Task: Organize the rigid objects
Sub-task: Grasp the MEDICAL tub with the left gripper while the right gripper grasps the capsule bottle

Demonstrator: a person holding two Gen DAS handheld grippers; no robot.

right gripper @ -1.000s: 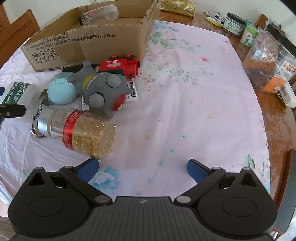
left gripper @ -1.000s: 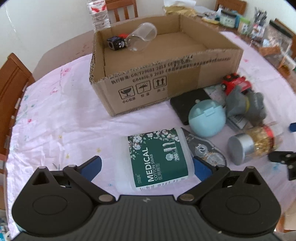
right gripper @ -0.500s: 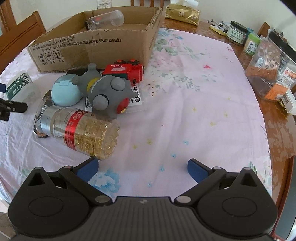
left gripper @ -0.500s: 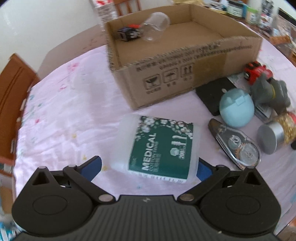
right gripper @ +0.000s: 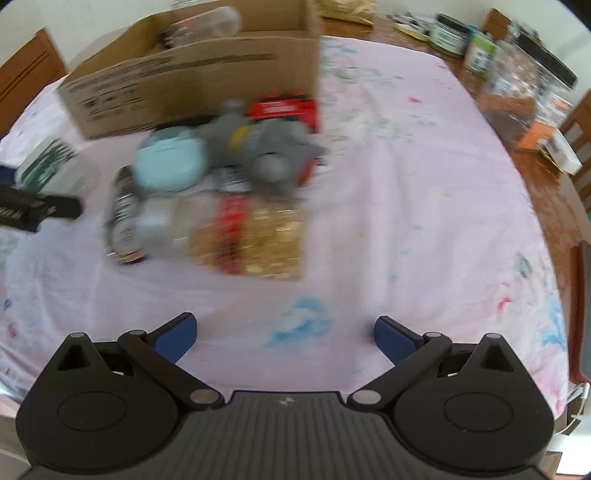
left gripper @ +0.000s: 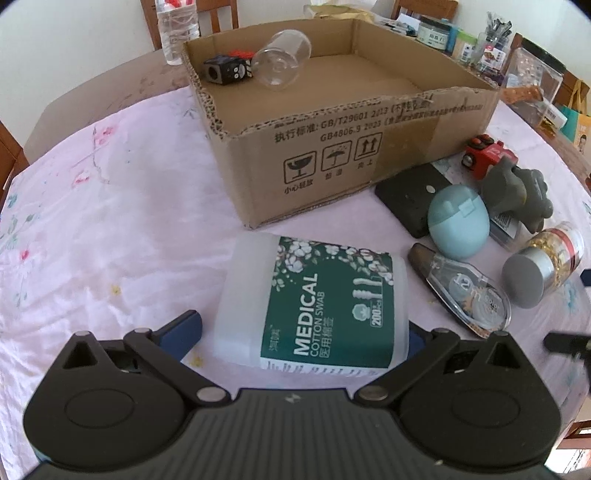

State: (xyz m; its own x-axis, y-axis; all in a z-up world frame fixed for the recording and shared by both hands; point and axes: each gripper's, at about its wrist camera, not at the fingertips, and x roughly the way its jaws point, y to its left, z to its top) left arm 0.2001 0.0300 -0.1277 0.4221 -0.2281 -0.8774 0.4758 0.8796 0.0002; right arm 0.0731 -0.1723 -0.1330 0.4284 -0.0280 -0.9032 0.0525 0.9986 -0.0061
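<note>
Between left fingers (left gripper: 184, 328): swab box (left gripper: 314, 306).

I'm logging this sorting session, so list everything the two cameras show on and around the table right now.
cardboard box: 1, brown, open, table centre
clear bottle: 1, transparent, lying in box's far corner
black cube: 1, in box beside bottle
cotton swab tub: 1, white with green label, lying between left fingers
correction tape: 1, clear and brown, right of tub
egg-shaped case: 1, pale blue
black pad: 1, under case
grey toy: 1, grey
red toy truck: 1, beside box
gold-flake jar: 1, silver cap, lying
water bottle: 1, clear, behind box
tablecloth: 1, pink floral
left gripper: open around tub
right gripper: open, empty
</note>
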